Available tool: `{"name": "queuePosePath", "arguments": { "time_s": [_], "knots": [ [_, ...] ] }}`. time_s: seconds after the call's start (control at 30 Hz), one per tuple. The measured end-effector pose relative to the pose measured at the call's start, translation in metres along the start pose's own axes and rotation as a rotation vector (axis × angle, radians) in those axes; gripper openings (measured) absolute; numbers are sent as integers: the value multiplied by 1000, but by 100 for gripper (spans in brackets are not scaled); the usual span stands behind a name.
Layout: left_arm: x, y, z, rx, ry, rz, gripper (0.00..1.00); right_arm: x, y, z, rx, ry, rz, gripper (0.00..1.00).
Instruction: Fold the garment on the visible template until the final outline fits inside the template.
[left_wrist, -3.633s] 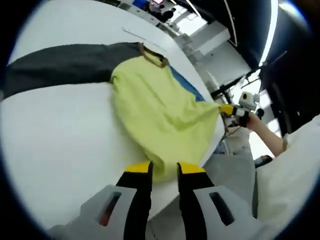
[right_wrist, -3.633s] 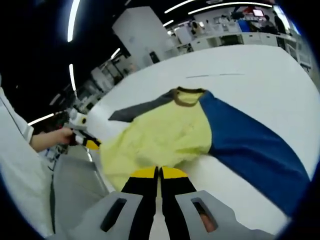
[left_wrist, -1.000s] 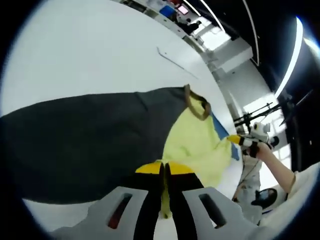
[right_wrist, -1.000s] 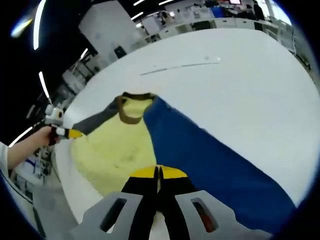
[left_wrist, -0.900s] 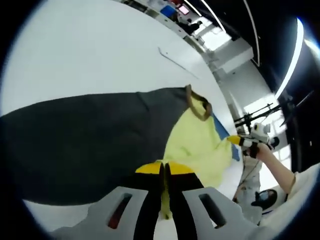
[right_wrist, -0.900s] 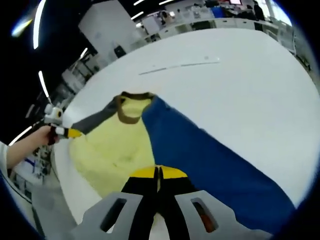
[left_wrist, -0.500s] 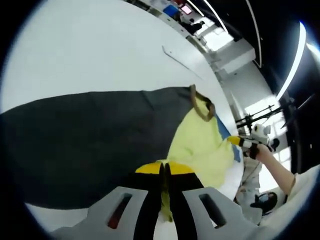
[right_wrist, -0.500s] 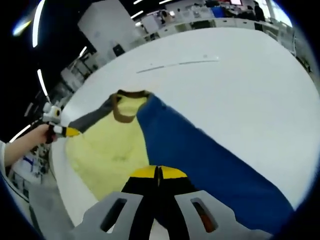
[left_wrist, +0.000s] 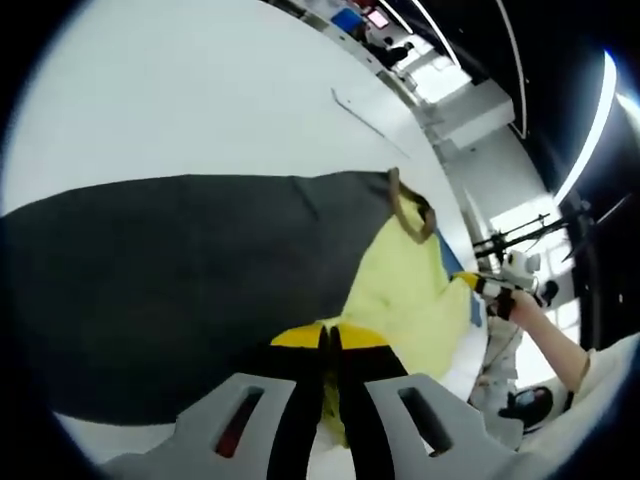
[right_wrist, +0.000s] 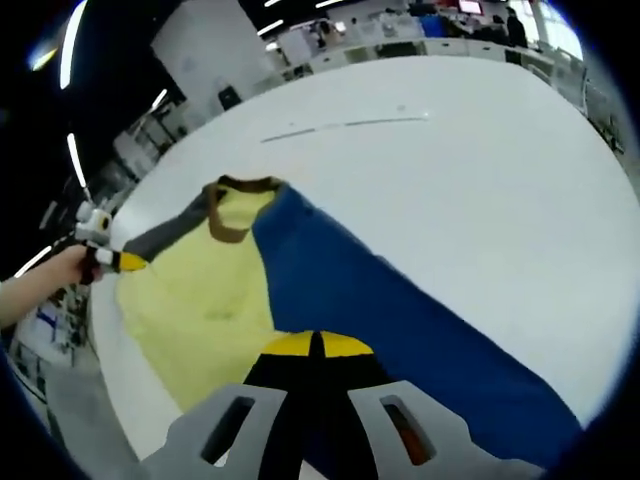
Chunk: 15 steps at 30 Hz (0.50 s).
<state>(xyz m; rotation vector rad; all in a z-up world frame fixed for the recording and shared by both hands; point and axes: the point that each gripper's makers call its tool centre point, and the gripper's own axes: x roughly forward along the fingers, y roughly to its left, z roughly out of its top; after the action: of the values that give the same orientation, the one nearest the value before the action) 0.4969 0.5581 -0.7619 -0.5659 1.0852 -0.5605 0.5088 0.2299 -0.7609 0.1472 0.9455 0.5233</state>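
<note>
- White and broad, the worktop (right_wrist: 480, 170) carries the garment (right_wrist: 230, 290) spread wide across it, with a bright workshop of shelves and strip lights behind
- On the garment, a pale yellow body sits in the middle, with a brown collar (right_wrist: 235, 205) at its top; a dark grey sleeve (left_wrist: 170, 270) reaches out to one side and a blue sleeve (right_wrist: 400, 320) to the other
- Left tongs (left_wrist: 327, 345) are pressed together on the cloth at the lower edge, where the yellow body meets the grey sleeve; yellow fabric hangs between the tips in the left gripper view
- Right tongs (right_wrist: 316, 350) are likewise shut on the garment, at the seam where the yellow body meets the blue sleeve
- Each pair of tongs also appears small in the other's view, held in a hand (left_wrist: 520, 305) at the garment's far edge
- A thin pale line (right_wrist: 345, 125) lies on the worktop beyond the collar; whether it belongs to the template I cannot tell, and no clear template outline is visible around the cloth
- As I judge it, the task is at an early stage: the garment looks laid flat and opened out, both sleeves fully extended, and no fold is visible yet
- Left to do, by this reading: bring the sleeves in over the body, fold the body down, and check the final outline against the template
</note>
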Motion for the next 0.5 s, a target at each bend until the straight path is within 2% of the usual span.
{"name": "queuePosePath", "arguments": {
  "time_s": [0.2,0.33,0.47,0.5],
  "knots": [
    [1,5,3,10,2,-2,0,-4,0,0,5,-5,1,1],
    [-1,1,1,61,-1,0,0,-6,2,-3,-17,-5,0,1],
    [-4,-6,-2,98,-3,5,2,-10,5,1,-36,-36,6,1],
    [-5,-8,-3,109,-8,8,2,-12,4,7,-53,-82,-4,1]
  ]
}}
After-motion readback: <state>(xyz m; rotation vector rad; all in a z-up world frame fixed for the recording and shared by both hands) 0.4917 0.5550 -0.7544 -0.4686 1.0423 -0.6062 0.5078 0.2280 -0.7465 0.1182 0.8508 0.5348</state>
